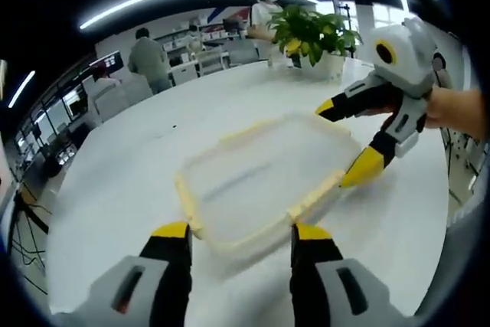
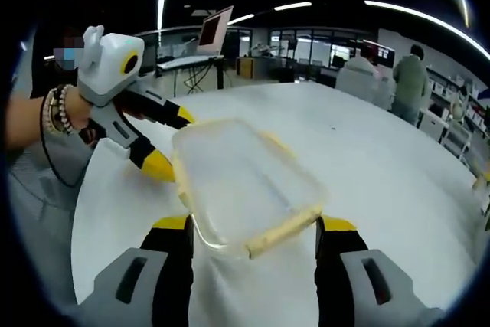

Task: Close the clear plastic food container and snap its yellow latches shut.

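Observation:
The clear plastic container (image 1: 260,178) with its lid on lies on the white table (image 1: 122,189). Yellow latches (image 1: 315,195) run along its sides. My left gripper (image 1: 240,230) is open, with one jaw on either side of the container's near end. From the right, my right gripper (image 1: 343,142) is also open and straddles the opposite end, its lower yellow tip touching the rim. In the right gripper view the container (image 2: 245,178) reaches between the open jaws of the right gripper (image 2: 254,224), a yellow latch (image 2: 283,233) juts out there, and the left gripper (image 2: 170,142) brackets the far end.
A potted plant (image 1: 310,32) stands at the table's far edge. People (image 1: 149,57) and desks are beyond it. A person (image 2: 411,74) and chairs sit past the table, and a screen (image 2: 214,28) stands on a desk. A hand with a bracelet (image 2: 53,112) holds the left gripper.

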A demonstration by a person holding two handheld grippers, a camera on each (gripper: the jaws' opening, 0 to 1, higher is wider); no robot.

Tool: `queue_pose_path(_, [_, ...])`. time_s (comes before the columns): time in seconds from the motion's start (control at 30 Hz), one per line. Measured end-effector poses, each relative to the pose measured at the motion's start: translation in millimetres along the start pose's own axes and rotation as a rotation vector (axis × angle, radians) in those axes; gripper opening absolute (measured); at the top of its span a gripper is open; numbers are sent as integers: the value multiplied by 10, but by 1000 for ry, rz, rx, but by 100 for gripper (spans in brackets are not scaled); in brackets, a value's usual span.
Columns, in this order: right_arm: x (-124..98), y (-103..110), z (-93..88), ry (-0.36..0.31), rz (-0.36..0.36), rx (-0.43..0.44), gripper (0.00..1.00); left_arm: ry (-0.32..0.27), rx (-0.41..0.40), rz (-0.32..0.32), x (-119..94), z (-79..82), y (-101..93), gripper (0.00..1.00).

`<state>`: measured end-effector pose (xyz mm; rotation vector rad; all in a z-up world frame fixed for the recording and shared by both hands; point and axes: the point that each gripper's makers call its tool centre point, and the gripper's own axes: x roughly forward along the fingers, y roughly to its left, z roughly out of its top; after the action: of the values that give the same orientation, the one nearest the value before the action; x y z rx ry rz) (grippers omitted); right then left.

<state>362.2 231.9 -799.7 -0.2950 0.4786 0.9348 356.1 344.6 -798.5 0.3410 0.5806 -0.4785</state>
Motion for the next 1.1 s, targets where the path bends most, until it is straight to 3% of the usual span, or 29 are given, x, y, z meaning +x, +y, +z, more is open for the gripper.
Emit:
queue_pose_path(0.23, [111,-26,85,-22,-22,2,61,0,-23,76,-31,-82,186,34])
queue_pose_path(0.27, [120,-28,92,-24,-24,3,61,11,-27,83,-36,-110,208,25])
queue_pose_path(0.33, [159,-36,112,-33,-27,1,61,17,-58,93,-45,-151,245,21])
queue_pose_path(0.8, [333,-66,235,-48,-38,-16,61,-47,-151,156,-101,-106,434,20])
queue_pose_path(1.1, [454,-216,352,-29,-40,-84,61,-69,-163,138,-105,-67,415,20])
